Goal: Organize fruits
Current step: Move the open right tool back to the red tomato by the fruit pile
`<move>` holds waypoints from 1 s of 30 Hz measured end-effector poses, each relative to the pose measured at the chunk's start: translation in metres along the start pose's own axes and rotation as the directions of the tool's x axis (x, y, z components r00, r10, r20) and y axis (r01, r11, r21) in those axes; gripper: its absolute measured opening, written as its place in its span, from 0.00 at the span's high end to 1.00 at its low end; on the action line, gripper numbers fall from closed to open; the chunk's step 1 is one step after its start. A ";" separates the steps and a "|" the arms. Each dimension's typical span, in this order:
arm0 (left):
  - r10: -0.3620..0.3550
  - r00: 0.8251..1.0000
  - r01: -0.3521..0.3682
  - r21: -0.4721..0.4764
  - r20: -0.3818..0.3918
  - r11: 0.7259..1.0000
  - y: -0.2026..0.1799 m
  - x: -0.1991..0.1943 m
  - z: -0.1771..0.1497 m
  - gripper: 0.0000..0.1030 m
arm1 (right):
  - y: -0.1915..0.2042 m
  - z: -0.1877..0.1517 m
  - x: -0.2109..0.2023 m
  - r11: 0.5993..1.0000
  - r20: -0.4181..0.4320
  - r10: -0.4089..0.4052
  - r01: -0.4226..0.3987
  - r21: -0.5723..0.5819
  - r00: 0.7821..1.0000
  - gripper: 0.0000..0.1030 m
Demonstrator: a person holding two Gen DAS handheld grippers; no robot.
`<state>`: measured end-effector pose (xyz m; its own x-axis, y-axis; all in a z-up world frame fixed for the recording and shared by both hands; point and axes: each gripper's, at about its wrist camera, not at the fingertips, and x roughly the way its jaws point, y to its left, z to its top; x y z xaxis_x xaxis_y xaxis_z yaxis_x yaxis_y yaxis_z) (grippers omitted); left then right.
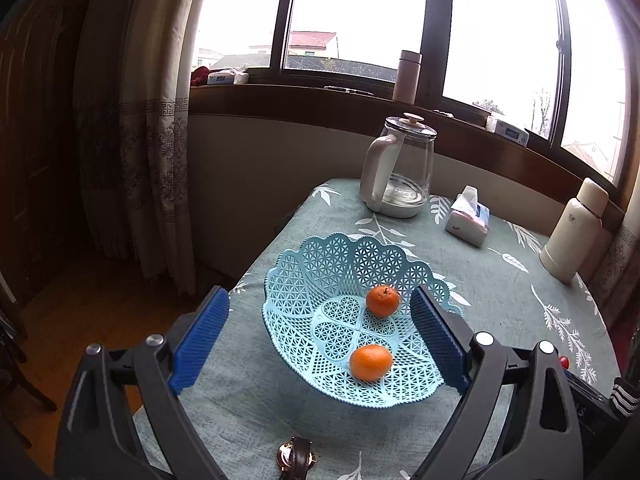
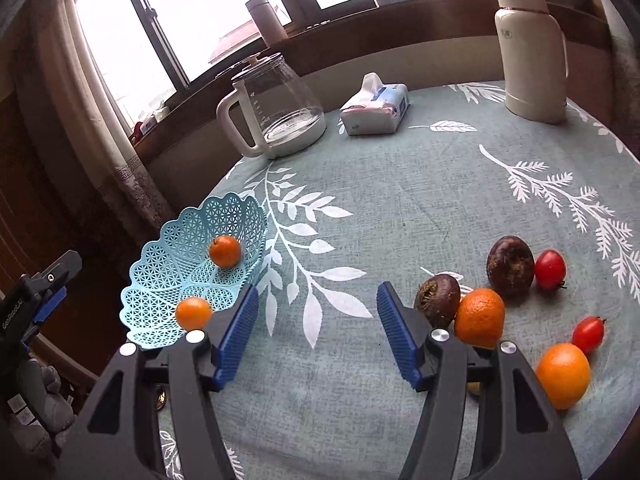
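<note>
From your left wrist view, your left gripper (image 1: 320, 336) hangs wide open and empty over the pale blue plastic lattice basket (image 1: 320, 264) holding two oranges, while from your right wrist view your right gripper (image 2: 314, 332), equally open and empty, has the nearest loose orange (image 2: 479, 317) just right of its right finger, making this the nearer hand.

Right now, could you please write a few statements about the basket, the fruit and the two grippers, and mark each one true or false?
1. The blue basket holds two oranges. True.
2. The left gripper grips an orange. False: its jaws stand open and hold nothing.
3. Two more oranges lie loose on the tablecloth. True.
4. The red tomatoes sit inside the basket. False: they lie on the cloth near the loose oranges.
5. The right gripper is open. True.
</note>
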<state>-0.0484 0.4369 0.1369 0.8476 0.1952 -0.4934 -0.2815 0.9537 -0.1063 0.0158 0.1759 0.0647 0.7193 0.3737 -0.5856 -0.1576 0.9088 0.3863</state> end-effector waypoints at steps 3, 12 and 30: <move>-0.005 1.000 0.005 0.011 -0.004 1.000 -0.004 0.000 -0.002 0.09 | -0.003 -0.002 -0.001 1.000 0.003 -0.008 0.008 0.002 1.000 0.39; -0.022 1.000 0.023 0.044 -0.018 0.999 -0.016 0.003 -0.007 0.09 | -0.013 -0.007 -0.006 0.999 0.008 -0.030 0.030 0.011 1.000 0.37; -0.057 0.996 0.066 0.132 -0.074 0.989 -0.052 0.014 -0.026 0.09 | -0.075 -0.017 -0.040 0.984 0.047 -0.158 0.153 0.093 0.986 0.37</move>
<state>-0.0333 0.3844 0.1127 0.8269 0.1233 -0.5487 -0.1630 0.9863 -0.0241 -0.0125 0.0954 0.0472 0.7662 0.2166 -0.6049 0.0177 0.9340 0.3568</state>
